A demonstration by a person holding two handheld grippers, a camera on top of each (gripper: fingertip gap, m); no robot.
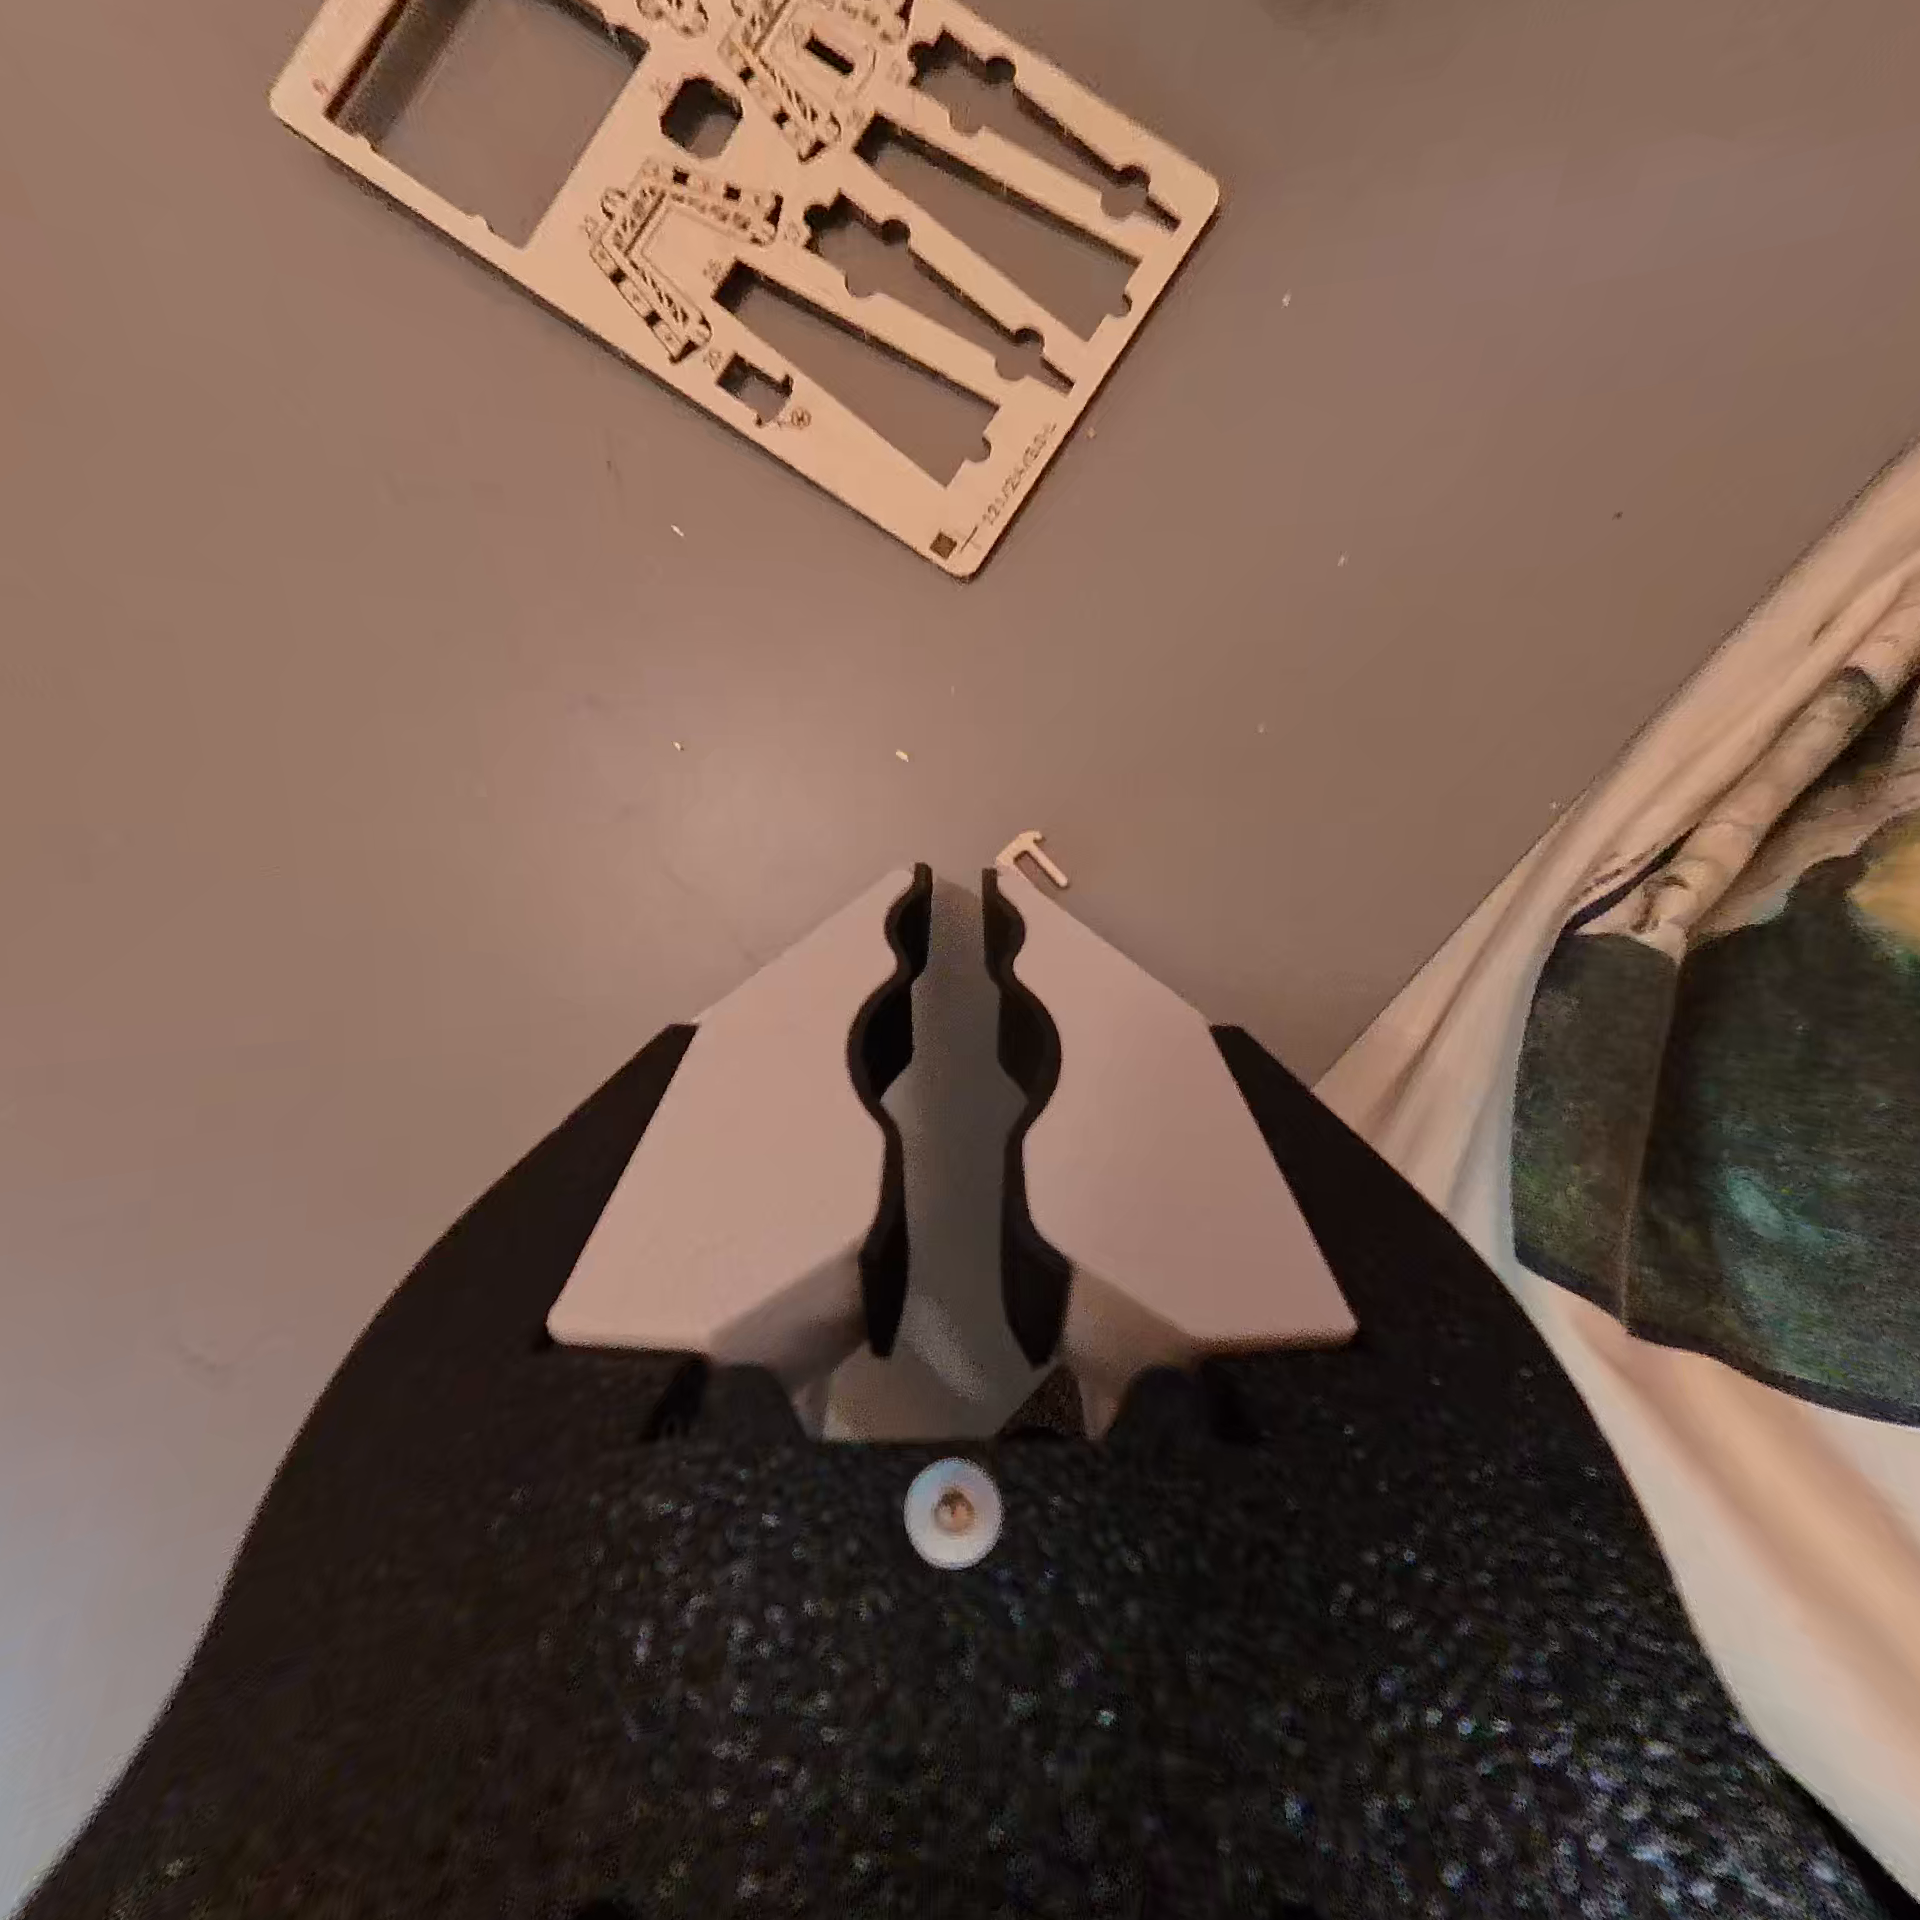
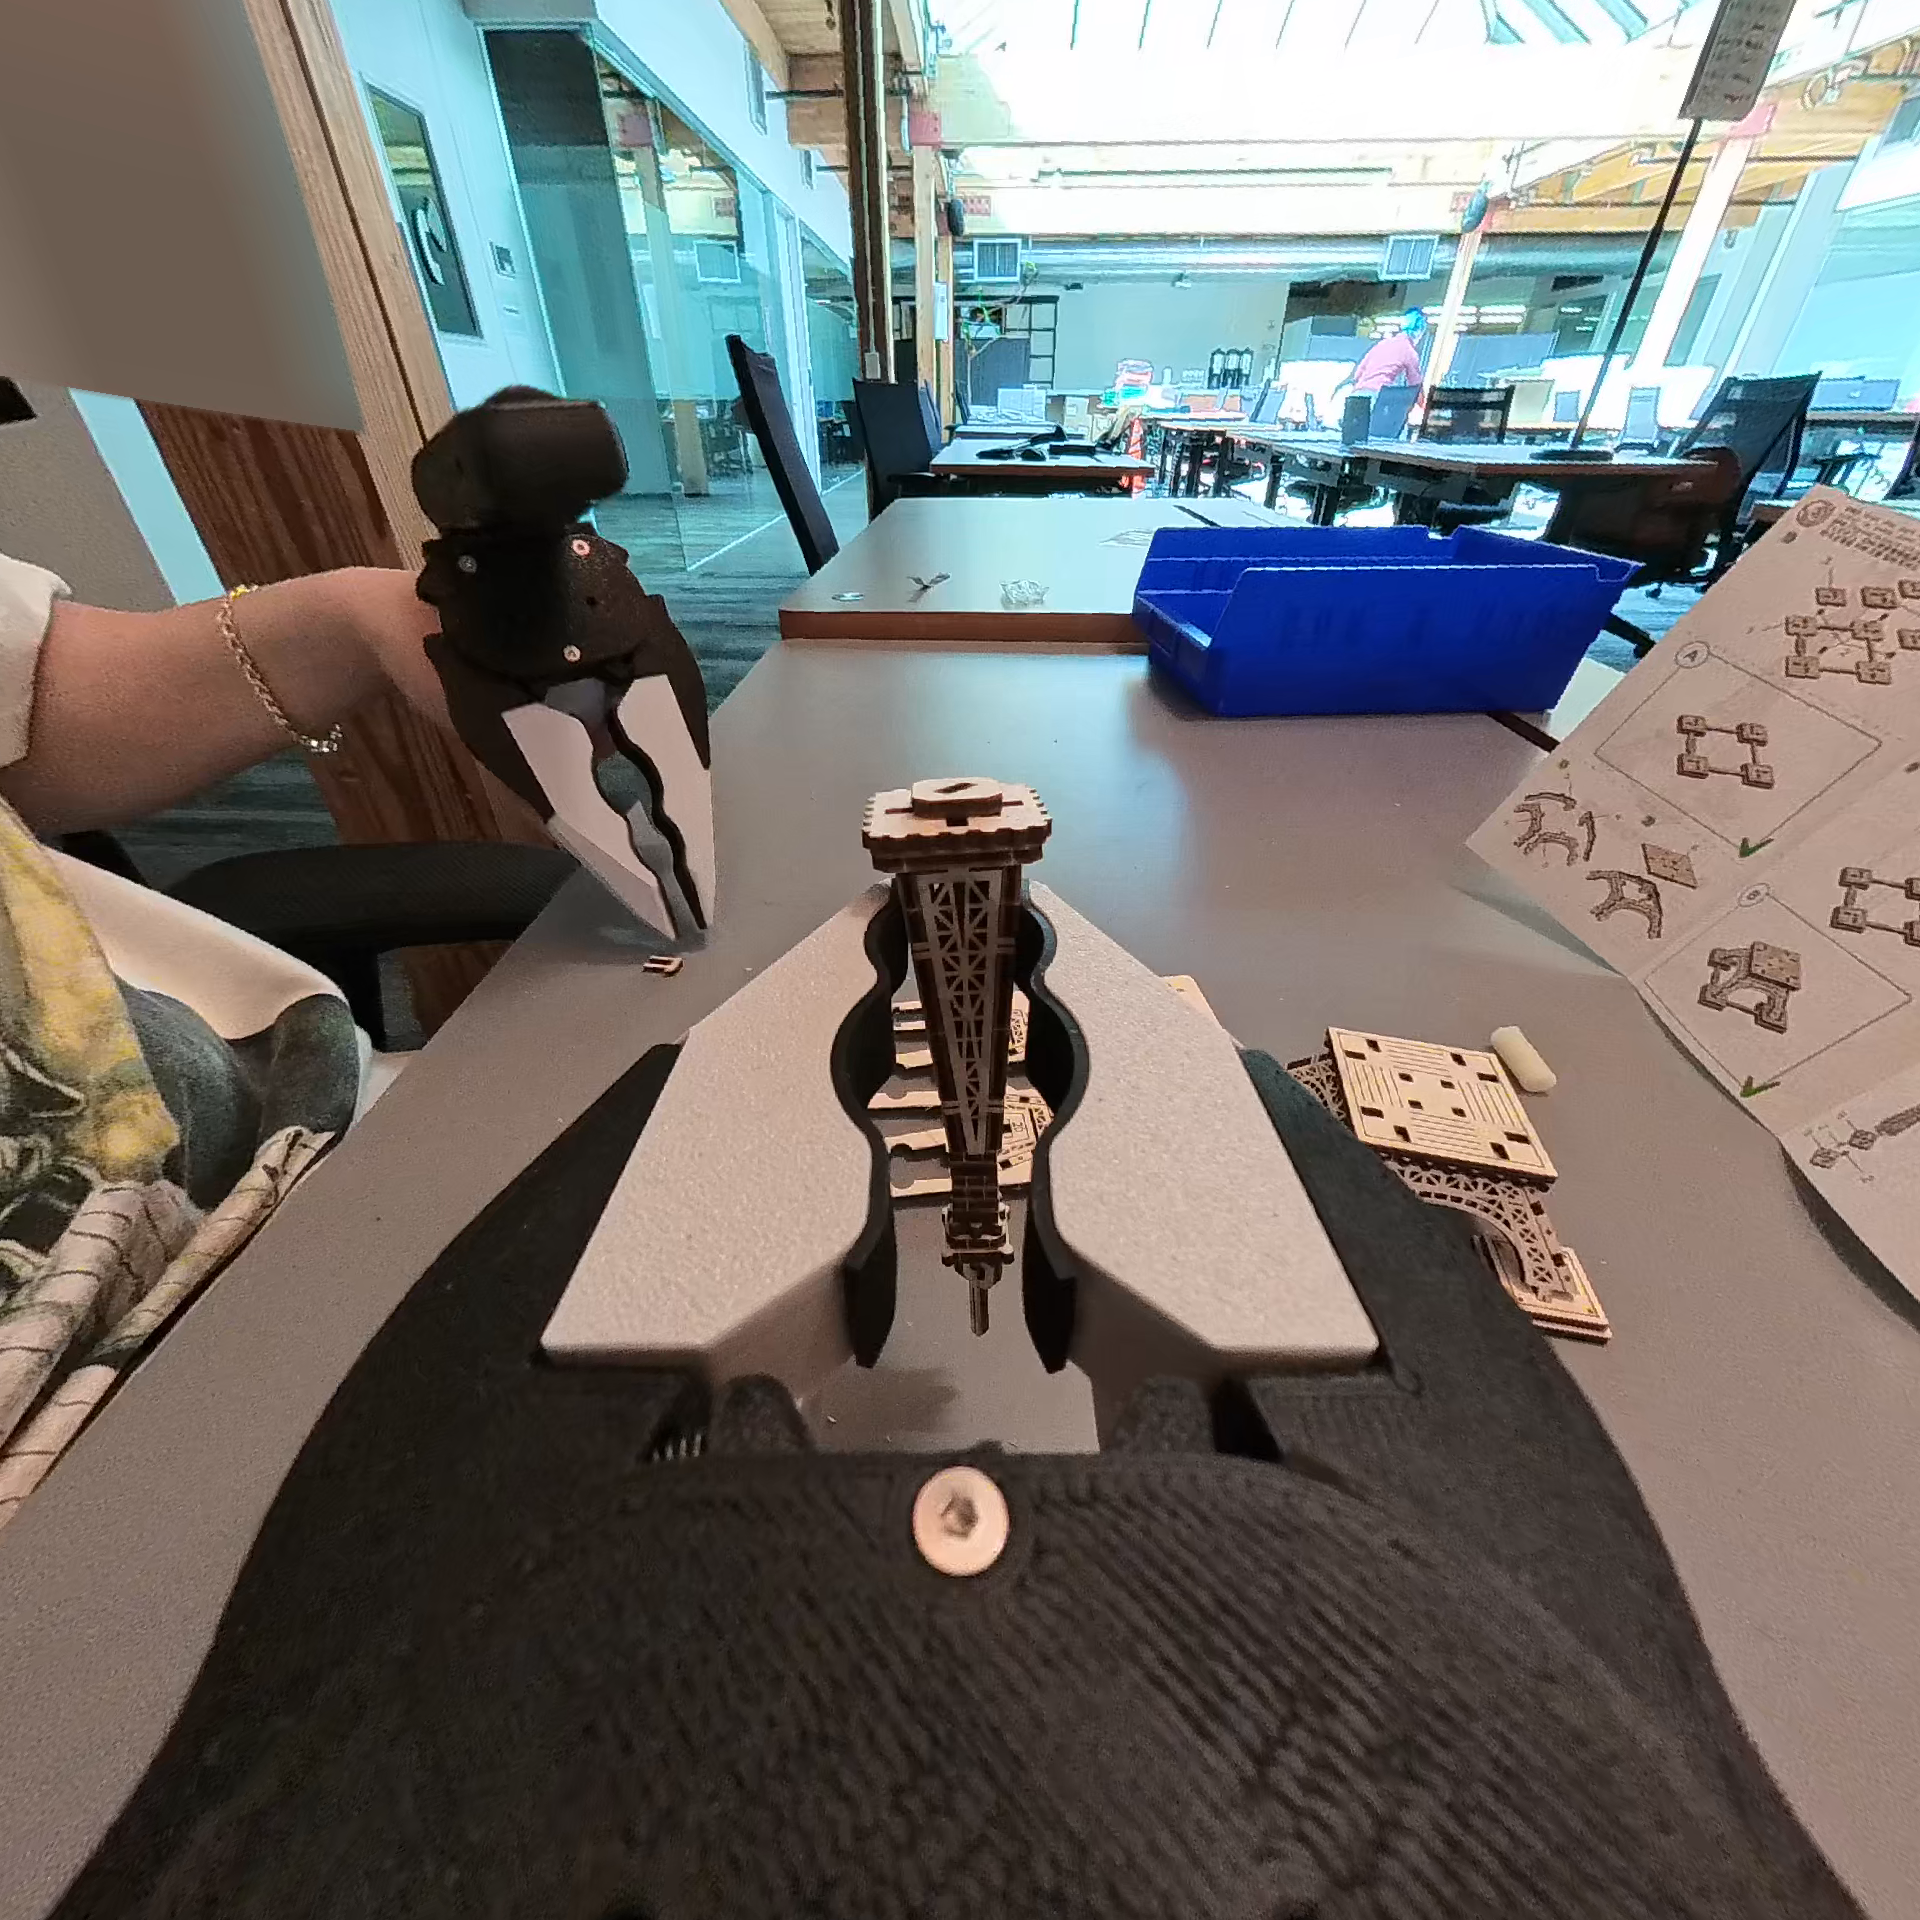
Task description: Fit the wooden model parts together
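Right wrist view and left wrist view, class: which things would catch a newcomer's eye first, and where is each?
First comes the wooden tower section, gripped between the fingers of the right gripper with its wide end pointing away from the camera. Left of it, the left gripper points down at a tiny wooden piece on the grey table. In the left wrist view, the punched-out wooden sheet lies flat farther off.

Small engraved markings stand along one corner of the wooden sheet [image 1: 744, 223], too fine to read. The instruction page [image 2: 1756, 831] bears printed diagrams with letter marks and green ticks; a distant hanging sign [image 2: 1740, 52] seems to carry writing, illegible.
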